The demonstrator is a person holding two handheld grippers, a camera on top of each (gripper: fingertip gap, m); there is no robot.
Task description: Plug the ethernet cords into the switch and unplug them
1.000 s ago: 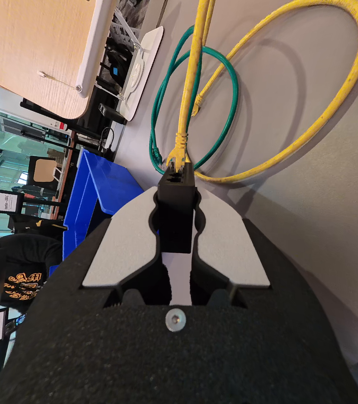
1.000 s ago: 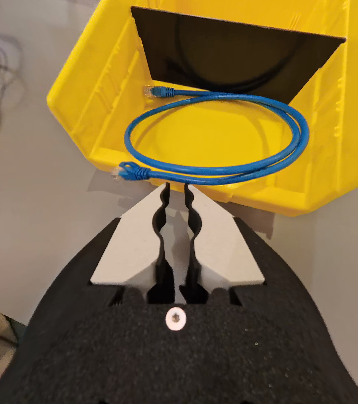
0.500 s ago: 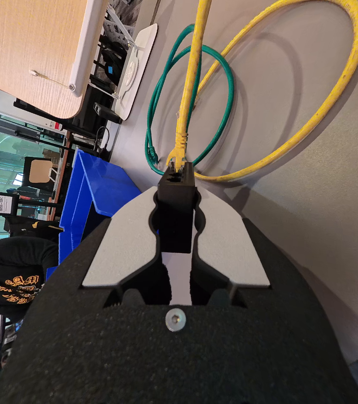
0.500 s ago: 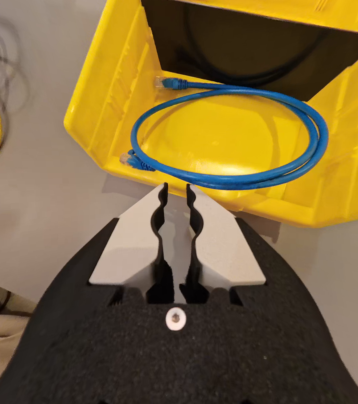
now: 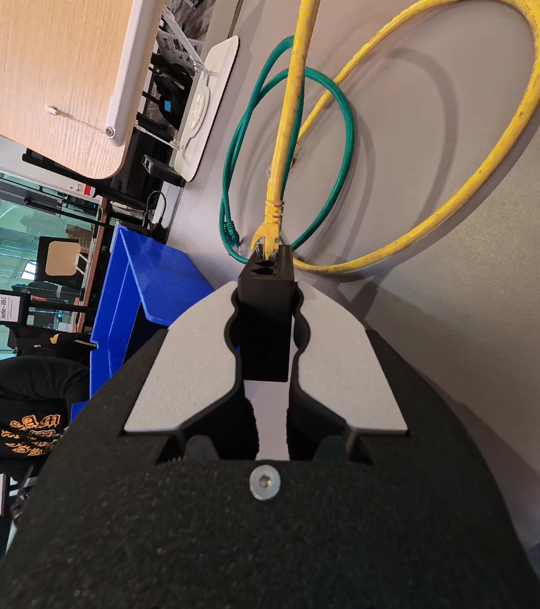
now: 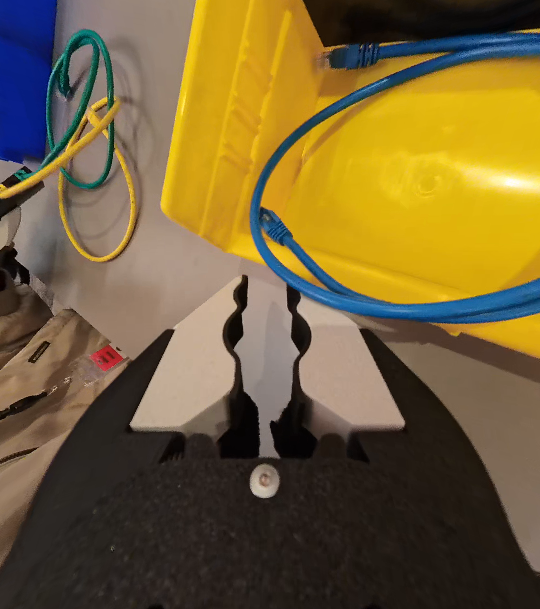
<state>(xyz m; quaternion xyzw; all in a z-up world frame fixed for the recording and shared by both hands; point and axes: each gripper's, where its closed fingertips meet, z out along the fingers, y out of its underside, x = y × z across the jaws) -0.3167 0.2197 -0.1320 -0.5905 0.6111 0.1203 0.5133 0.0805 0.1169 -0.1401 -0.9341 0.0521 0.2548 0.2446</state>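
Jaws of the left gripper point(image 5: 266, 296) are clamping the black switch point(image 5: 267, 316) by its sides, ports facing forward, apparently so plugs can be pushed in without it sliding. Yellow ethernet cord point(image 5: 505, 184) is sitting plugged into one port, its slack looping over the grey desk point(image 5: 459, 362); green ethernet cord point(image 5: 344, 158) is lying coiled beside it, unplugged. Jaws of the right gripper point(image 6: 267, 290) are standing narrowly parted, holding nothing, just short of the blue ethernet cord point(image 6: 360, 304) draping over the yellow bin point(image 6: 229, 115) front lip, probably the next cord to fetch.
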